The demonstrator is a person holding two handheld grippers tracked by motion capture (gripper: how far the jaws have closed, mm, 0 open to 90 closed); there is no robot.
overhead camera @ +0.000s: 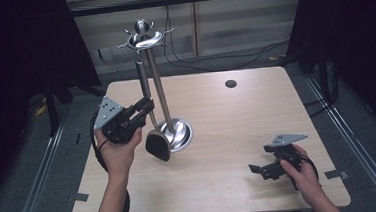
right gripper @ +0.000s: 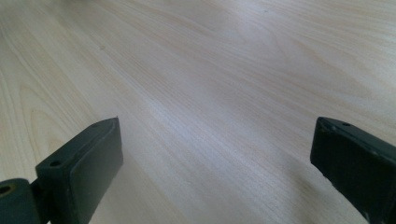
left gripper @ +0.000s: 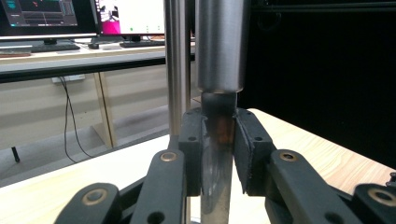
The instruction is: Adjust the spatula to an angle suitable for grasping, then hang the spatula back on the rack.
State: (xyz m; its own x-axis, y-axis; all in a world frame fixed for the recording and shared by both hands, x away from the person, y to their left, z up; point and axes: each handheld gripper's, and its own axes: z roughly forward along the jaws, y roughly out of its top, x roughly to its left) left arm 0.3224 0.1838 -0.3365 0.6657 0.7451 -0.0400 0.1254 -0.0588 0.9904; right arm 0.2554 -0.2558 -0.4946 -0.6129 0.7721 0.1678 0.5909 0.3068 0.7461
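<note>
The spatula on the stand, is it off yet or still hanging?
Still hanging: the spatula dangles from the stand, its black blade by the base. In hand: the left gripper has its jaws shut on the handle. Left to do: lift it off. The right gripper waits open over the table.

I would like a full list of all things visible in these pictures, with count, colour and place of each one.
table: one, light wood, centre of the high view
utensil stand: one, silver metal, round base on the table's left half, pole upright
spatula: one, metal handle with black head, hanging beside the stand's pole, head low near the base
hole in the table: one, dark, round, near the far edge
monitors: at least two, lit, on a desk behind, in the left gripper view
cables: several, black, on the floor beyond the table
left gripper: one, black, shut on the spatula's handle
right gripper: one, black, open, low over the table's right near side
hands: two, one on each gripper
</note>
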